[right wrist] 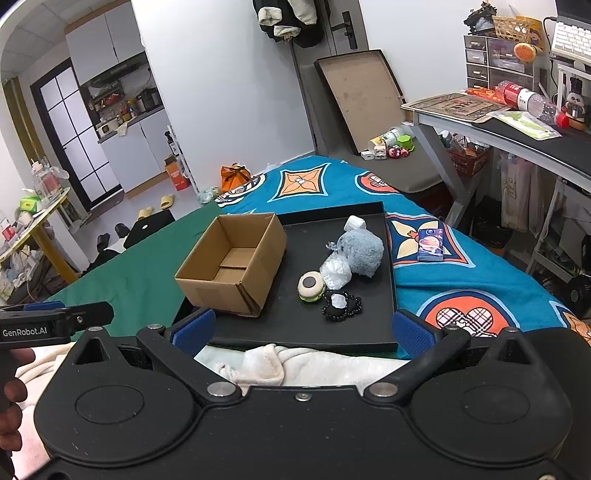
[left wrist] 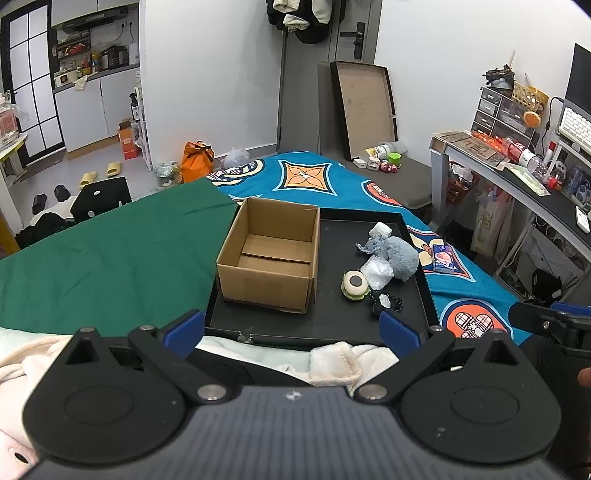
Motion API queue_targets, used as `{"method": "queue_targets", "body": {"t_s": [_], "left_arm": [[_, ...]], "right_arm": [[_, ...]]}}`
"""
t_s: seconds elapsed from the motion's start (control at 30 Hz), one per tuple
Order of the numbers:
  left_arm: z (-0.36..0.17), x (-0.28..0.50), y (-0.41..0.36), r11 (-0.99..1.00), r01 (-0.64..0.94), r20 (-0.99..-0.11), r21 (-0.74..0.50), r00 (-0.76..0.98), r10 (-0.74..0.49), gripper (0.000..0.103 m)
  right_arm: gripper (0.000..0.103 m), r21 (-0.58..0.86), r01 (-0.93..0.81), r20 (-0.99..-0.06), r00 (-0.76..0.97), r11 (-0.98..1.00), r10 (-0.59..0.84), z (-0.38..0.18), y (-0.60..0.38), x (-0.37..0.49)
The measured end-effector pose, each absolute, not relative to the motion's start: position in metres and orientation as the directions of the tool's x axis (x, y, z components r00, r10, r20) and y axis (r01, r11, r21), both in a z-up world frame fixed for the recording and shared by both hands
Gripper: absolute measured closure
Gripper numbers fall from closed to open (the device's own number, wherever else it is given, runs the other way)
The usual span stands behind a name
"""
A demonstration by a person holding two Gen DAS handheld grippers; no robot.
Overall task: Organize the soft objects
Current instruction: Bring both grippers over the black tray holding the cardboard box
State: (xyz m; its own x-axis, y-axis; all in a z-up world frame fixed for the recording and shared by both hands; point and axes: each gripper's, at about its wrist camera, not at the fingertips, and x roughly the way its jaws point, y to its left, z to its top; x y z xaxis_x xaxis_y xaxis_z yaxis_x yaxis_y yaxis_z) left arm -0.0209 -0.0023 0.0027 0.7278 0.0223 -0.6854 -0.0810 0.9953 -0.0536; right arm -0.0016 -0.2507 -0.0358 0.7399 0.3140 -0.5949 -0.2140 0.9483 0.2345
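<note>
A: Where do we see the soft things?
B: The fluffy grey-blue plush toy lies in the shallow black tray, beside the open brown cardboard box.
A: Our grippers?
B: Left gripper and right gripper: jaws spread, empty.

White walls enclose a small room. A grey door stands at the back, dark clothes hanging beside it. At left, a black-framed glass door adjoins white kitchen cabinets. Yellow slippers lie on the pale floor. A cluttered grey desk lines the right wall.
</note>
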Motion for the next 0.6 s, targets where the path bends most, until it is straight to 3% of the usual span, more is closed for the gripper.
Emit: {"method": "queue_targets", "body": {"t_s": [0.6], "left_arm": [[0.003, -0.032, -0.005, 0.997, -0.072, -0.685, -0.039, 0.728, 0.026, 0.003]], "right_arm": [[0.000, 0.195, -0.223, -0.591, 0.750, 0.955, 0.296, -0.029, -0.250, -0.016]]}}
